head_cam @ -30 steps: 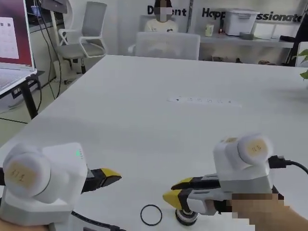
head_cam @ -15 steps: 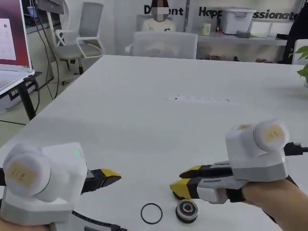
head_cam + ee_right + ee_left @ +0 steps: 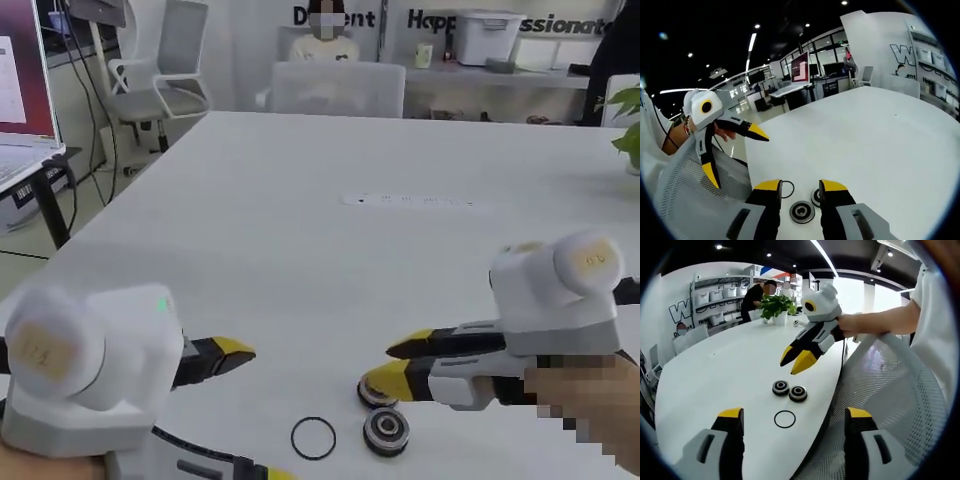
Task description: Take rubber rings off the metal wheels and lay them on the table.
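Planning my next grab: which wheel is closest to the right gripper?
The wheel farther from you, partly under the right gripper's yellow tip; the other wheel lies nearer the ring.

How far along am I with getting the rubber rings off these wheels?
Done: one rubber ring lies flat on the table, apart from the wheels. In hand: nothing; the right tongs hang open above the farther wheel, and the left tongs are open and empty. Left: the farther wheel and the nearer wheel both look dark-rimmed, so at least one ring seems to be on; I cannot tell which wheel is stripped.
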`<state>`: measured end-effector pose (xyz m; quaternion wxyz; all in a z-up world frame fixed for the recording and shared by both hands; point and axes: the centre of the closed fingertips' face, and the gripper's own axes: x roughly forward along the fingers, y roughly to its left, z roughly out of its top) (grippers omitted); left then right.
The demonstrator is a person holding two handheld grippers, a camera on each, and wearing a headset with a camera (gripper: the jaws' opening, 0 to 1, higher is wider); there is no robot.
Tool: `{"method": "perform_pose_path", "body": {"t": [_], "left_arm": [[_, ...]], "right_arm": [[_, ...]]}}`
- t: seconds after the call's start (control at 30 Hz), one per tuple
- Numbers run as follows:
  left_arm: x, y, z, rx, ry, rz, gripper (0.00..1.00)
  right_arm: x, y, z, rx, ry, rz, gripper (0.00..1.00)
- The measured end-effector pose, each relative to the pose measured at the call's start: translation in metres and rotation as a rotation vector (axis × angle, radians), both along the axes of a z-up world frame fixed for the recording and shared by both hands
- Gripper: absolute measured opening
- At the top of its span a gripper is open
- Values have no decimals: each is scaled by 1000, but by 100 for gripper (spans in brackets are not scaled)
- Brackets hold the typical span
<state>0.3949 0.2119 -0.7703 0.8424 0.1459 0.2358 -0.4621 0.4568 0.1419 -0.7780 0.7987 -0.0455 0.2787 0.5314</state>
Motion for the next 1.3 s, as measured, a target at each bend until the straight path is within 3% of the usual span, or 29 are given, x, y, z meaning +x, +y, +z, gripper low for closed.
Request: {"method": "perform_pose_path", "body": {"t": [0.2, 0.43, 0.57, 0.7, 0.8, 0.9, 1.07, 1.3], "left_arm": [[11, -5, 14, -2, -21, -23, 79], [27, -16, 31, 20, -64, -67, 75], [36, -24, 35, 75, -100, -103, 73], [43, -34, 42, 82, -122, -131, 70], [52, -40, 43, 112, -158, -153, 63], [59, -45, 40, 113, -160, -153, 63], [62, -58, 37, 47, -124, -182, 60], [66, -71, 29, 32, -137, -221, 52]], "right_arm": [[5, -7, -1, -7, 1, -20, 28], [3, -12, -17, -64, 17, 4, 28], [1, -11, -21, -27, 79, -5, 28], [3, -15, -24, -27, 89, -23, 28], [5, -17, -26, -14, 110, -42, 28], [7, -18, -29, -20, 115, -49, 27], [5, -19, -33, -38, 120, -45, 27], [1, -19, -37, -58, 123, -25, 27]]}}
